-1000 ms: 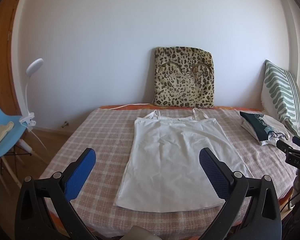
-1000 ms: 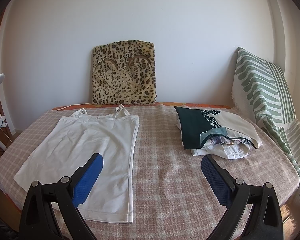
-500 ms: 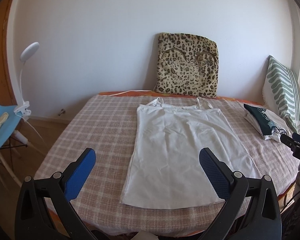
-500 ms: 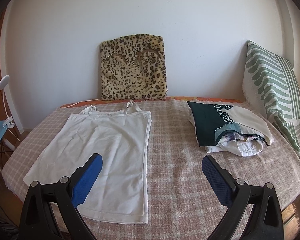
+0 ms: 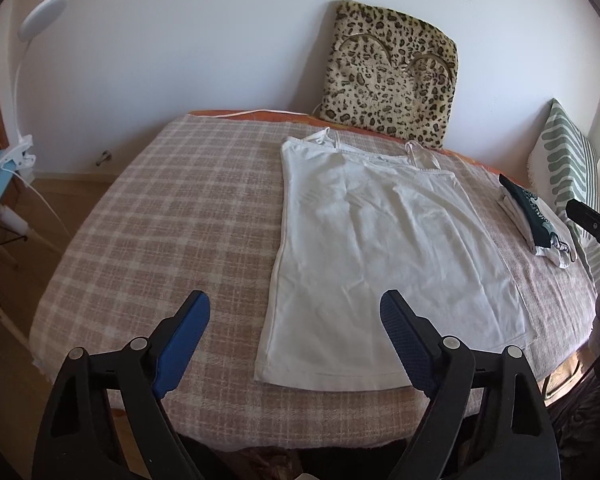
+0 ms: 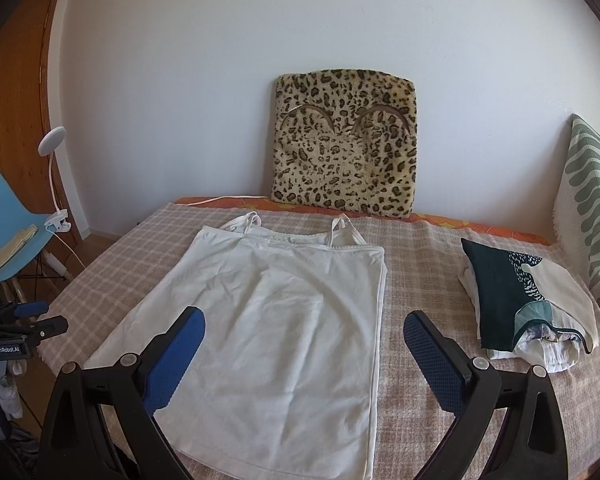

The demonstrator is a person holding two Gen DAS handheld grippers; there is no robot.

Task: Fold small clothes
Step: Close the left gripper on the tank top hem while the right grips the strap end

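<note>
A white strappy top point(image 5: 380, 248) lies flat on the checked bed cover point(image 5: 172, 232), straps toward the wall; it also shows in the right wrist view point(image 6: 284, 328). My left gripper point(image 5: 294, 312) is open and empty, above the top's lower left edge near the bed's front. My right gripper point(image 6: 304, 330) is open and empty, above the top's lower right half. A pile of folded clothes point(image 6: 528, 308) with a dark green piece uppermost lies to the right of the top.
A leopard-print cushion point(image 6: 344, 144) leans on the wall behind the top. A green striped pillow point(image 6: 592, 208) stands at the right. A blue chair point(image 6: 8, 224) with a clip lamp point(image 6: 54, 148) stands left of the bed.
Both grippers have moved left and turned, so the top sits more to the right in the left view and more centred in the right view. Both stay open.
</note>
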